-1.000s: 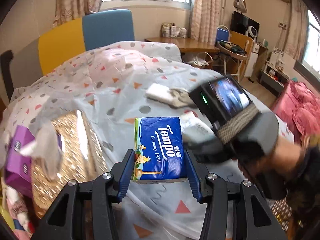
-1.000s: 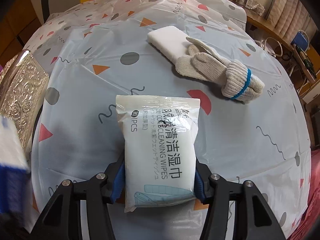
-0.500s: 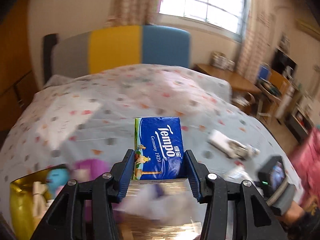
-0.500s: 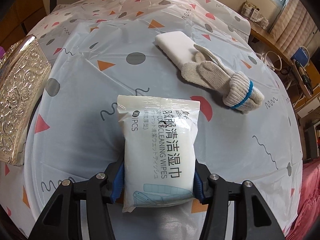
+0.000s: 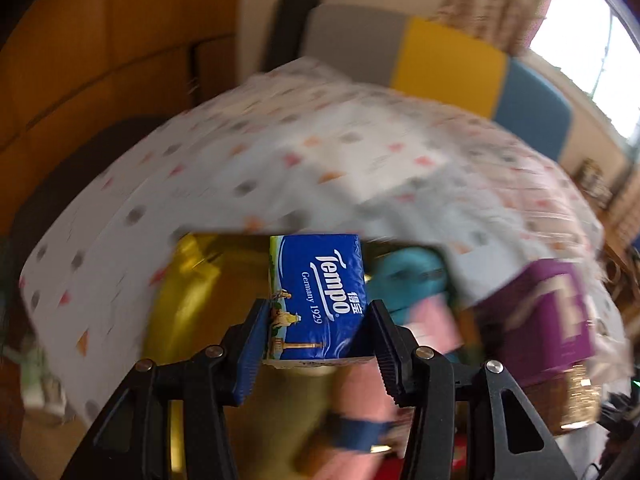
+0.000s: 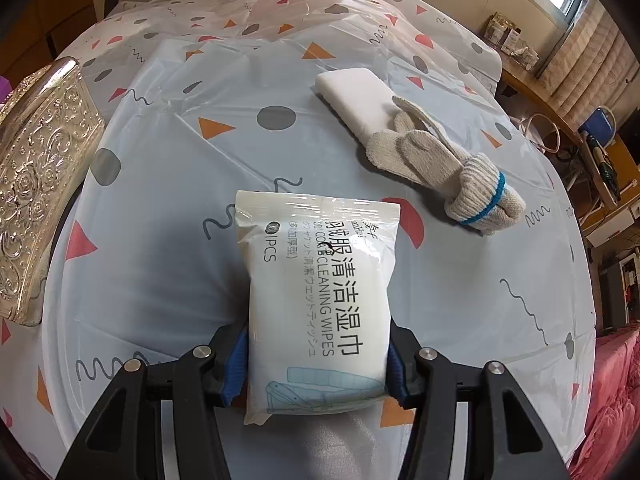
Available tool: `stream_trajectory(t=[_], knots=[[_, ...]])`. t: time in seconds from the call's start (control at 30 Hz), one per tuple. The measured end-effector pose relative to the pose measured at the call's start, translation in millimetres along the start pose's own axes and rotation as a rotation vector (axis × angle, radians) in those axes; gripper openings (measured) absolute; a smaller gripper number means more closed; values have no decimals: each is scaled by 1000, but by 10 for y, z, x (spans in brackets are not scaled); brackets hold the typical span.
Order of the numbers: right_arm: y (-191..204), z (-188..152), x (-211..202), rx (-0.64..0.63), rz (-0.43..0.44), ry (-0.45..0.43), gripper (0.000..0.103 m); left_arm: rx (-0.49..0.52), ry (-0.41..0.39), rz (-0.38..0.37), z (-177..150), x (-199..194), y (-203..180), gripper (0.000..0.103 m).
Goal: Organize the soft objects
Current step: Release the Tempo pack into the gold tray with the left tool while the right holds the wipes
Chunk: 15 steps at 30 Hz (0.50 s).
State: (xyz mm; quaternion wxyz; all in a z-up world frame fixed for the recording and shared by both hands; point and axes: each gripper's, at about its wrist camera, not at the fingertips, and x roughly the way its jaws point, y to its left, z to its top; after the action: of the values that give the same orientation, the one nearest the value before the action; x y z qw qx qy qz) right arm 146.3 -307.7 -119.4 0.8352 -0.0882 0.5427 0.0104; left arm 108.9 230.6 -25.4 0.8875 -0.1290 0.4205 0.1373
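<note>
The left gripper (image 5: pixel 318 334) pinches a small blue "Tempo" tissue pack (image 5: pixel 318 296) between its blue-padded fingers (image 5: pixel 252 348), held upright over the open gold metal box (image 5: pixel 192 280), whose shiny interior lies directly beneath and ahead of the jaws. Just right of the pack, inside the box, blurred soft items show: something teal (image 5: pixel 408 276), something pink (image 5: pixel 432 320), and a purple carton (image 5: pixel 544 312) further right. The right gripper (image 6: pixel 318 364) clamps a white plastic pack of cleaning wipes (image 6: pixel 320 296), which extends forward from the jaws above the patterned plastic table cover (image 6: pixel 160 208). Ahead and to the right lie a white sponge block (image 6: pixel 352 98) and a bundled pair of beige knit gloves (image 6: pixel 444 168), touching each other. The box's embossed gold wall (image 6: pixel 40 168) stands well to the left.
</note>
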Motion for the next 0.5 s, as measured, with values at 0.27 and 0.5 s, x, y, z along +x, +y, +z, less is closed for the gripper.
stream_trajectory(t=[0.27,0.5], knots=[[0,-4,-2,0,-5,-2,55,-79,78,52,-47,390,470,51],[4,-5,-6,5,-11,-1,55,-60,80,41,66,623,428,52]])
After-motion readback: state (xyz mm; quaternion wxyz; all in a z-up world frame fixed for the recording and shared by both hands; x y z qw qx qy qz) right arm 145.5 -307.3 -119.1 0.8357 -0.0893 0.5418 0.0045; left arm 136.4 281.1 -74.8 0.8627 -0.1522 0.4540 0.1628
